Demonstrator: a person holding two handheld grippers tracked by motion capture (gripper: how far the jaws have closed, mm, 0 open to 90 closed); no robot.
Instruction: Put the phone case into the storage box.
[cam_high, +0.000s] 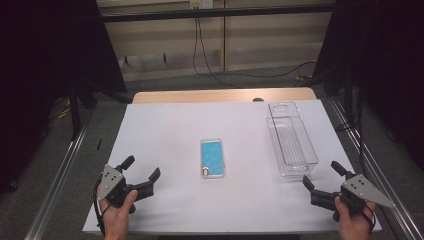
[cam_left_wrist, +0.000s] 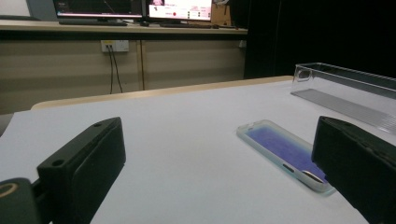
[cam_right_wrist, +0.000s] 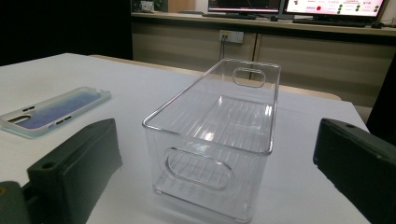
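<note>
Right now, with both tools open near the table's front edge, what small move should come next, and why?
Probably move the left tool forward toward the phone case. The case lies flat mid-table, apart from the empty clear bin, and this tool's jaws stand open, holding nothing.

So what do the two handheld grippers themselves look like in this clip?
Both the left gripper and the right gripper are black, each with two blocky jaws and a grey three-cornered plate dotted with small holes on top. A thin black cable loops by each hand. No sleeves show.

Phone case (cam_high: 212, 158) left of bin (cam_high: 292, 139)
</note>
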